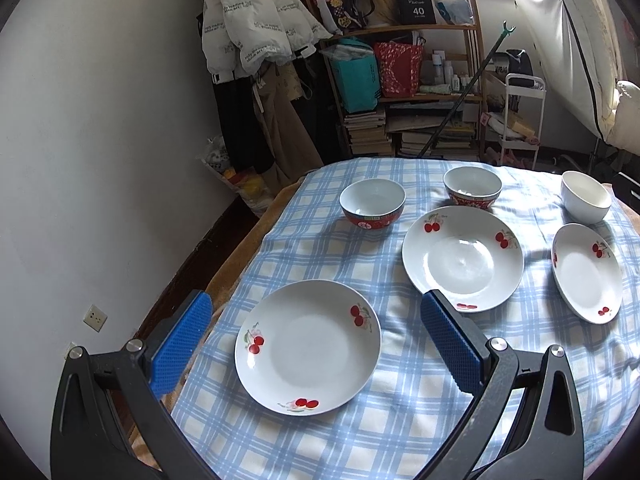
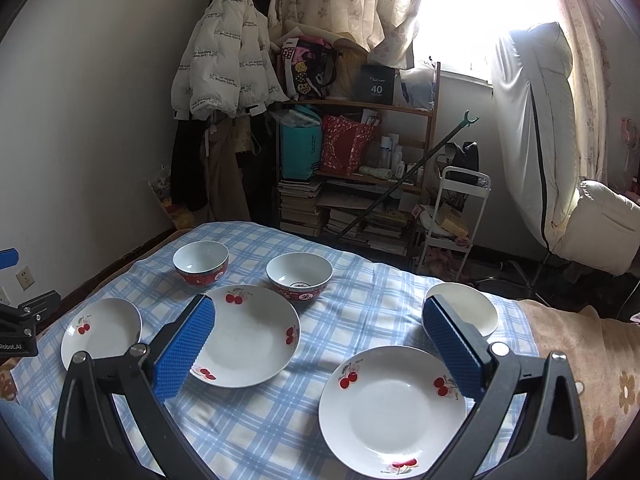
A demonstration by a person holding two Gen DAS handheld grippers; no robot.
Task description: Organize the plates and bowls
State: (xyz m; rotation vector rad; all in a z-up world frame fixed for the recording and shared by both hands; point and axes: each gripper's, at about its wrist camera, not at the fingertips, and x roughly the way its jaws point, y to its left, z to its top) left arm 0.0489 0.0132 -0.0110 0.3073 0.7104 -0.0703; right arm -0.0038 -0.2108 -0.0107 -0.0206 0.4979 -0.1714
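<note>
Three white cherry-print plates lie on the checked cloth: a left plate (image 1: 307, 347) (image 2: 101, 328), a middle plate (image 1: 463, 258) (image 2: 246, 336) and a right plate (image 1: 586, 273) (image 2: 392, 408). Behind them stand two red-sided bowls, the left one (image 1: 372, 205) (image 2: 201, 262) and the middle one (image 1: 472, 188) (image 2: 299, 276), and a plain white bowl (image 1: 585, 197) (image 2: 472, 304). My left gripper (image 1: 316, 320) is open and empty, hovering over the left plate. My right gripper (image 2: 319, 326) is open and empty, hovering between the middle and right plates.
The blue-and-white checked cloth (image 1: 420, 400) covers the table. Behind it are a wooden shelf (image 1: 404, 96) with bags and books, hanging coats (image 1: 256, 20), a leaning pole (image 1: 464, 92) and a white cart (image 1: 524, 120). The left gripper's body (image 2: 20, 320) shows at the right wrist view's left edge.
</note>
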